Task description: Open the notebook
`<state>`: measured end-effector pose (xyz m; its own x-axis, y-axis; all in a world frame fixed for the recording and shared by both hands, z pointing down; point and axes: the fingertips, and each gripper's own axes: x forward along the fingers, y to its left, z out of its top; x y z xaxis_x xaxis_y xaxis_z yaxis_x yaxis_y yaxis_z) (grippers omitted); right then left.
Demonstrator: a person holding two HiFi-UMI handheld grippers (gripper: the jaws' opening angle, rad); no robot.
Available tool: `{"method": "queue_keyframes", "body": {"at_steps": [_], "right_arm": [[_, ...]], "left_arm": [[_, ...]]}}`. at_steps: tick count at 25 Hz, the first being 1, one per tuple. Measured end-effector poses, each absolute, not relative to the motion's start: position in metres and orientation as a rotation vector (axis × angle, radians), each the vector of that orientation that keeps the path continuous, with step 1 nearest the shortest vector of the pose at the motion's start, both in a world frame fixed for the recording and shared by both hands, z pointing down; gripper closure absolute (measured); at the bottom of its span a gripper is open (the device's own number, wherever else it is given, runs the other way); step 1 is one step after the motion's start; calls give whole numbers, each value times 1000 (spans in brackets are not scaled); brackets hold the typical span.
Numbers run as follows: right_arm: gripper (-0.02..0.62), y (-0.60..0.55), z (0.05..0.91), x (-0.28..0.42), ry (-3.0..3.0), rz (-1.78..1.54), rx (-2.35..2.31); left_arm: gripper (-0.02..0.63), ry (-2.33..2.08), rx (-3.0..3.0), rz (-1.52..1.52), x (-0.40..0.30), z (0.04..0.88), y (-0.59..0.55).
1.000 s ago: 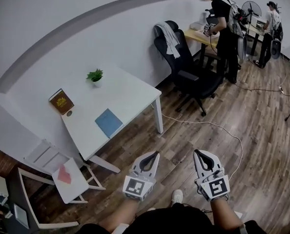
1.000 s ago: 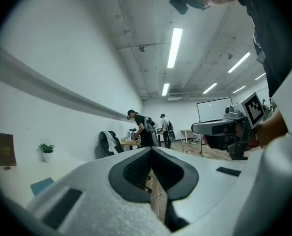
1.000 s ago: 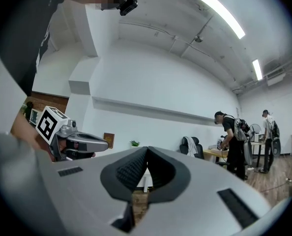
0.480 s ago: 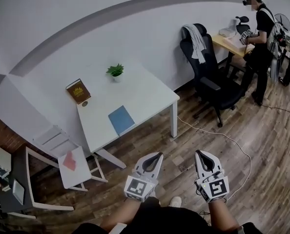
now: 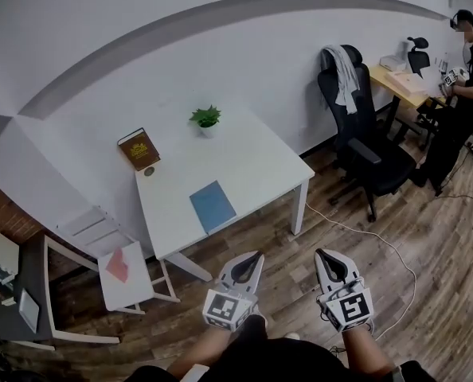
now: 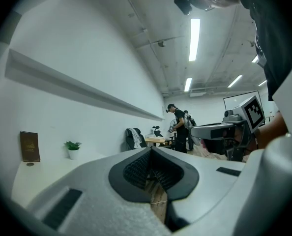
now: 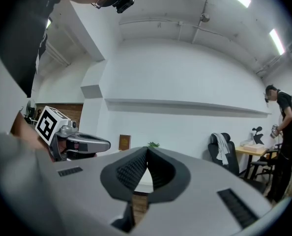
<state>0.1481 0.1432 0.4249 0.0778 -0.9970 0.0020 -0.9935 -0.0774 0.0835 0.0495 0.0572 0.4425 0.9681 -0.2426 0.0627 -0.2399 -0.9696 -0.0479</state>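
A closed blue notebook (image 5: 213,205) lies flat near the front edge of the white table (image 5: 252,165). Both grippers hang over the wooden floor, short of the table and apart from the notebook. My left gripper (image 5: 256,255) is shut with nothing in it; in its own view the tips (image 6: 151,149) meet. My right gripper (image 5: 323,253) is likewise shut and empty, its tips (image 7: 147,149) pressed together. Both point level toward the table and wall. The notebook does not show in either gripper view.
A brown book (image 5: 138,149) leans on the wall beside a small potted plant (image 5: 207,118). A white chair (image 5: 119,267) holding a red item stands left of the table. A black office chair (image 5: 365,138) and a person (image 5: 469,50) at a desk are right. A cable (image 5: 362,231) crosses the floor.
The table and notebook have slid rightward and come closer in the head view as I moved across the room. Both grippers travelled along, staying shut and side by side.
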Motion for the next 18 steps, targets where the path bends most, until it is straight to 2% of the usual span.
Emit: {"method": "queue_keyframes", "body": {"at_steps": [6,18], "right_arm": [[592,50,415,146,-2132,-107,2176],[592,-122,397,91,-2236,-225,1954]], "left_arm": [[603,464,-3071,-76,42,437,-30],[603,731,-3095,-69,-19,453,-189]]}}
